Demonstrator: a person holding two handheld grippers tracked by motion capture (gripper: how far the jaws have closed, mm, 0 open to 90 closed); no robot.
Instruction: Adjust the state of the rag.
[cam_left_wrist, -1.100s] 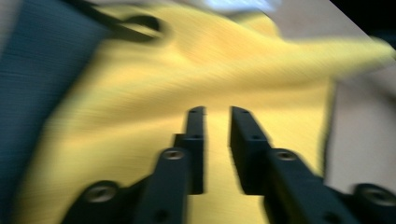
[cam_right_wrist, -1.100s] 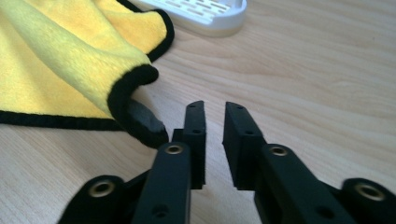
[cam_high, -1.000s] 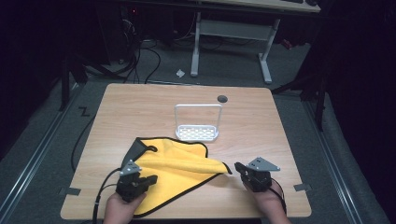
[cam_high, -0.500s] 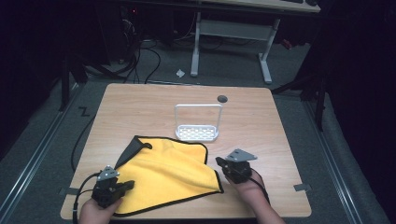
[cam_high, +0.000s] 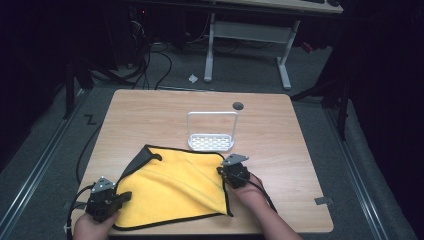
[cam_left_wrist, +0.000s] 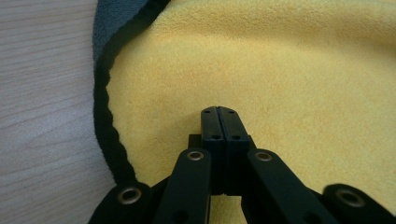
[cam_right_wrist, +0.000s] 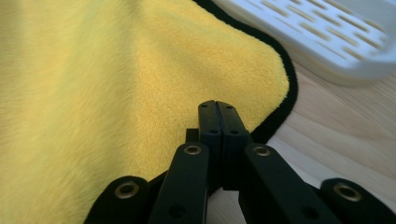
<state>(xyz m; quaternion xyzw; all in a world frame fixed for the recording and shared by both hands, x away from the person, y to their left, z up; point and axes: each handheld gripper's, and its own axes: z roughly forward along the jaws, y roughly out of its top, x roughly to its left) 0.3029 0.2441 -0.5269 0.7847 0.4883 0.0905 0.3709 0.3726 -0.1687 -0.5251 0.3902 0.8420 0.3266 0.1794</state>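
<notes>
**Cloth spread on near half of table, both grippers pinching its edges**

Yellow cloth with black edging lies on the wooden table, toward the near edge. Its far left corner is folded over, grey underside up. Its near hem runs just inside the table's near edge.

Left gripper sits at the cloth's near left corner; in the left gripper view its jaws are pressed together on the yellow pile, black hem just beside them. Right gripper sits at the cloth's far right corner, jaws likewise clamped together on the cloth.

White perforated rack stands just beyond the cloth's far edge, near the right gripper. Bare tabletop lies right of the cloth and behind the rack.
</notes>
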